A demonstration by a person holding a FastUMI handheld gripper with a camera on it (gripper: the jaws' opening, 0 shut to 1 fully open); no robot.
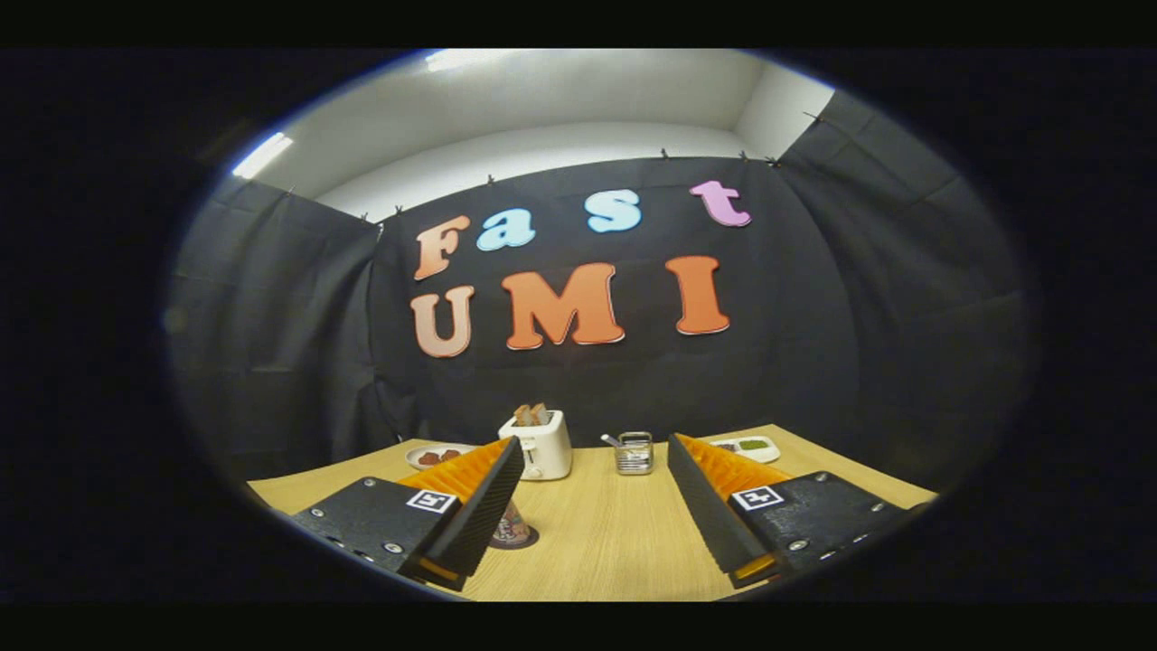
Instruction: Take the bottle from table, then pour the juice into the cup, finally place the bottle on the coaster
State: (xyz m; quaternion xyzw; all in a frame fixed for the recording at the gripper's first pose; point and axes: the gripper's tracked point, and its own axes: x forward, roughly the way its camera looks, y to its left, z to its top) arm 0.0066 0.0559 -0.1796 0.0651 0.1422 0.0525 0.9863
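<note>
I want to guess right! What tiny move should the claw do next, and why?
Probably swing toward the near side, by the finger that partly hides a cup on its dark coaster. The claw is open and holds nothing over the table.

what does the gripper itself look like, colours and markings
The gripper has two long fingers with black ribbed inner pads and orange ridged backs. Each sits on a black block with silver screws and a small white square tag with a black pattern.
</note>
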